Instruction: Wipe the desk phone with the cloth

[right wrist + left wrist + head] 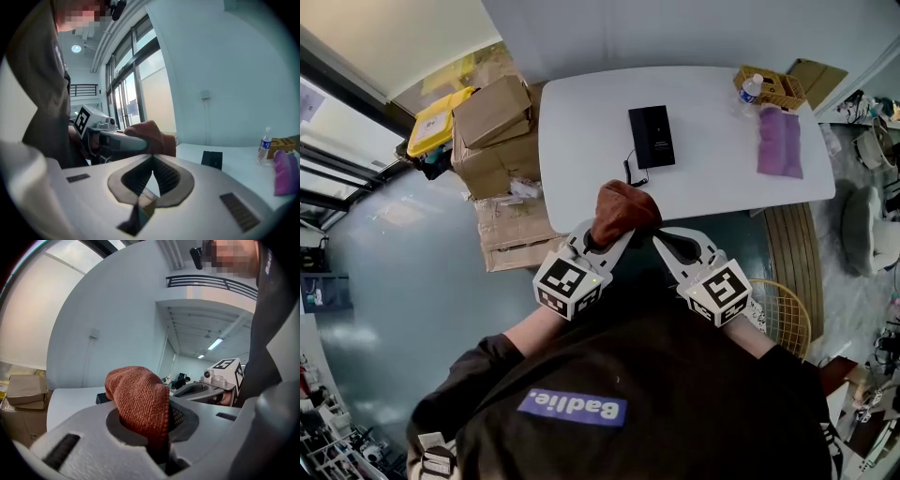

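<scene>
Starting at the left, around 10 o'clock from the person, there's a stack of cardboard boxes (492,131) just off the edge of the white surface (581,159). None of that matters for the job.

The left hand-held gripper (609,239) is clamped down on a rust-brown cloth (623,211). It's got it by the lower part, and the rest sits in a lump above the jaws. It looks like soft, light knit stuff, so I'd guess it flops and drags rather than pushes. Probably better to wipe with that fat lump than with a loose corner.

The desk phone (652,136) is dead ahead at 12 o'clock, lying flat on the surface well away from both grippers, with its cord (630,172) trailing off the near end. It's hard plastic and looks fairly light, so I'd bet it slides if you lean on it. Easy strokes, maybe brace an edge, and stay off the cord.

The right hand-held gripper (666,242) is closed with nothing in it, so it's free for bracing.

Over at 1 o'clock there's a yellow basket (778,89), a water bottle (752,89) and some purple fabric (780,141).
</scene>
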